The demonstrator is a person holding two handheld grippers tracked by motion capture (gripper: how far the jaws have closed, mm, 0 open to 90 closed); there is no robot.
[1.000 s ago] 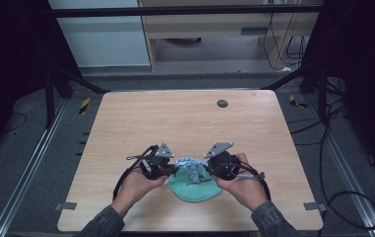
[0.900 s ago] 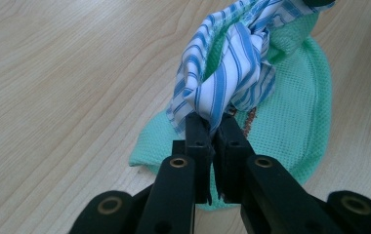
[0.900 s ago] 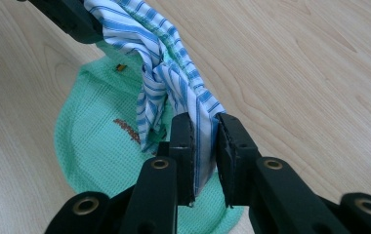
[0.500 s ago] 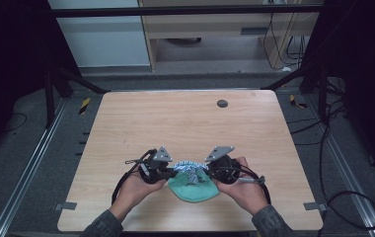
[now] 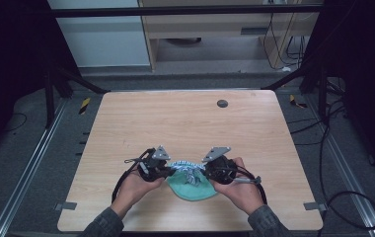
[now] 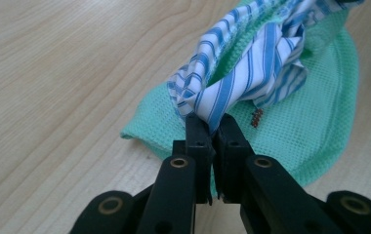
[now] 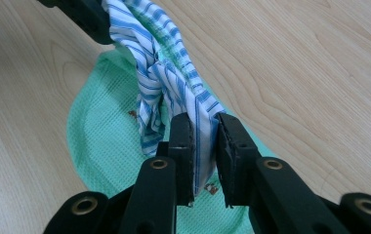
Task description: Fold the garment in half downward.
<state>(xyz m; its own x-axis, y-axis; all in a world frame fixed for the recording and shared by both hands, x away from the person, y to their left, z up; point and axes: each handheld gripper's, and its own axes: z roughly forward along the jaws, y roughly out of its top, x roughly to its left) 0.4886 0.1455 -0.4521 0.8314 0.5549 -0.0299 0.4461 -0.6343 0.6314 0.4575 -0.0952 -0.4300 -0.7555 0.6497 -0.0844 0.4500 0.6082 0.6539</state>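
A green mesh bag [image 5: 193,189] lies on the wooden table near its front edge, with a blue-and-white striped rim [image 5: 186,166] gathered along its top. My left gripper [image 5: 168,170] is shut on the left end of that striped rim [image 6: 232,85], and the green mesh [image 6: 315,122] spreads below it. My right gripper [image 5: 205,171] is shut on the rim's right end [image 7: 178,92], with the green mesh [image 7: 105,136] hanging under it. The rim is stretched between the two grippers, slightly above the table. A hand holds each gripper.
A small dark round disc [image 5: 222,103] sits on the wooden table [image 5: 185,123] near the far edge. Dark metal frame legs stand at the table's far corners. Cables lie on the floor at the right.
Both grippers and the bag have shifted slightly toward the table's front edge, still holding the striped rim.
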